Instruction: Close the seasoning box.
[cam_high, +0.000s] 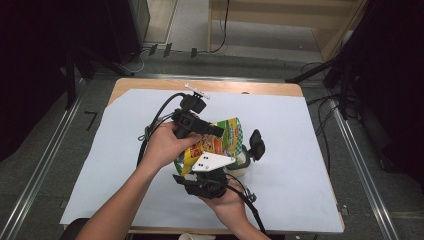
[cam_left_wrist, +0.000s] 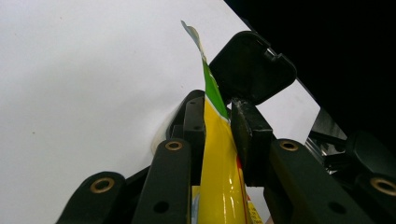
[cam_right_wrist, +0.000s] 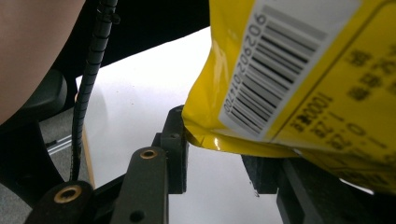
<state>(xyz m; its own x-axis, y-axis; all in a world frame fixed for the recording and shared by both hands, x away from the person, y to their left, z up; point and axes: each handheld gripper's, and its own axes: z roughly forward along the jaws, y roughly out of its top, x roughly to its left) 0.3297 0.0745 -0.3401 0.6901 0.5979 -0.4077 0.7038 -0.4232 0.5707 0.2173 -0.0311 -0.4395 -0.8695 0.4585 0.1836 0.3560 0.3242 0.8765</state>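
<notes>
A light, crinkly, slippery snack bag hangs above the middle of the worktop. Left gripper fingers clamp its top seam, the firmest hold; right gripper fingers pinch its bottom edge.

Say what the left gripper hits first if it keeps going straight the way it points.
Probably the right gripper. The left gripper is shut on the yellow snack bag; just beyond its fingers stands a black finger pad of the other gripper, then the white sheet. Depth is unclear.

Black grippers — brass-ringed screw holes, ribbed black cable, white triangular plate.
</notes>
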